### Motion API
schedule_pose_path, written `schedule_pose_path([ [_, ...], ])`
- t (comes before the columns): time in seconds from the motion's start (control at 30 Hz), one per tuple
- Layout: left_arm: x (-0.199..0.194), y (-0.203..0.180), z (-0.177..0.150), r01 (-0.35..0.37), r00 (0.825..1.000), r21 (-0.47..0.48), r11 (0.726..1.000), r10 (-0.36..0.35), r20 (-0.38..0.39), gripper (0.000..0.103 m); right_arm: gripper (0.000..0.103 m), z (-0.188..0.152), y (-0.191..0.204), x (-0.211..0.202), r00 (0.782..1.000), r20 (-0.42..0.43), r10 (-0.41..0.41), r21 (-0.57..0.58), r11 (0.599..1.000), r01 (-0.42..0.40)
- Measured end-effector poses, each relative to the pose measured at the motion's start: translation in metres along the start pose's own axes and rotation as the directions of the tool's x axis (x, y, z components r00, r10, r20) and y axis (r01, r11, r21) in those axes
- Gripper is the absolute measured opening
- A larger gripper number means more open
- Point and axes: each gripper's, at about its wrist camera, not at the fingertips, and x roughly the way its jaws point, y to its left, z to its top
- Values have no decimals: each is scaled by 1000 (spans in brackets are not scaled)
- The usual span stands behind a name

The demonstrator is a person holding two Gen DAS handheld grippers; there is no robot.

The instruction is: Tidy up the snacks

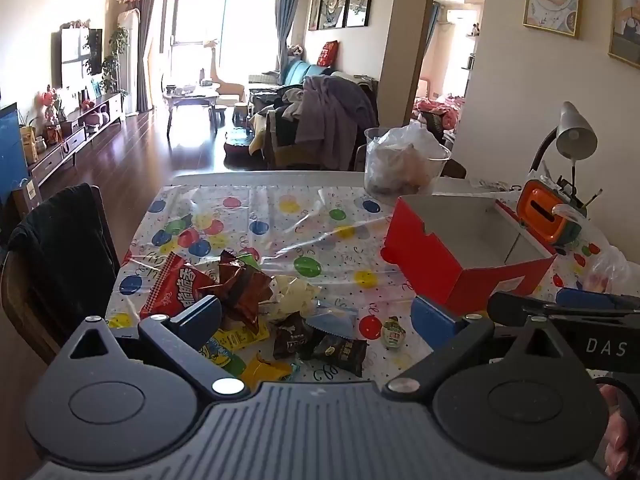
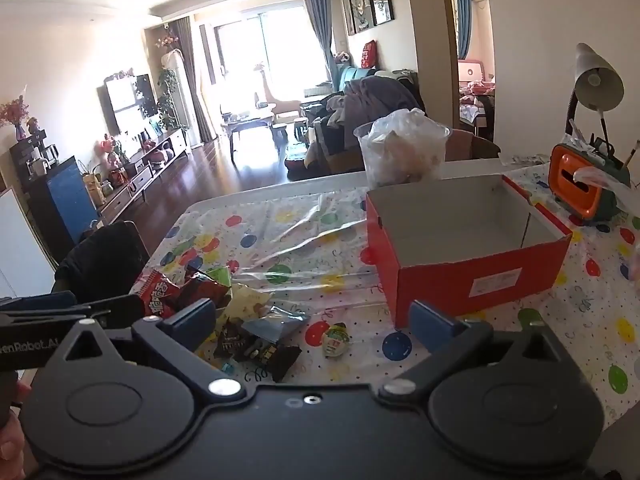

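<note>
**A:** Both of your tools are empty right now. The left hand-held gripper (image 1: 316, 314) has its fingers spread wide above the snack pile (image 1: 248, 308), and the right hand-held gripper (image 2: 314, 320) is just as wide, with nothing between its pads.

**B:** And the snacks?

**A:** Heaped loosely at the near-left of the desk (image 1: 280, 184): a red chip bag (image 1: 176, 286), crinkled dark wrappers (image 2: 260, 350), a small round candy (image 2: 336, 342) lying apart from the heap, towards the red box (image 2: 468, 264). The box stands open and looks empty, to the right of the pile.

**B:** What would you watch for?

**A:** The plastic sheet over the tablecloth (image 1: 304, 236). It looks slick and wrinkled, so if you press down on a flat packet, your finger may snag the film and drag the whole heap. The wrappers overlap, too; closing on one could lift a neighbour that then drops off the desk edge.

**B:** And the box?

**A:** It appears light. If you nudge its near wall while reaching over, it could slide or tip towards the orange holder (image 2: 576, 188). Your two tools also sit close together, so they could collide.
</note>
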Motion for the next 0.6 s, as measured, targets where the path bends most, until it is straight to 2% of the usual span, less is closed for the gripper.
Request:
schedule_pose_path([
  [0.47, -3, 0, -3, 13, 1000, 8, 1000, -13, -5, 102, 103, -3, 2, 7, 1000, 7, -29, -16, 999, 29],
  [0.6, -4, -2, -2, 18, 1000, 18, 1000, -18, -7, 102, 103, -4, -1, 0, 999, -11, -36, 14, 999, 36],
])
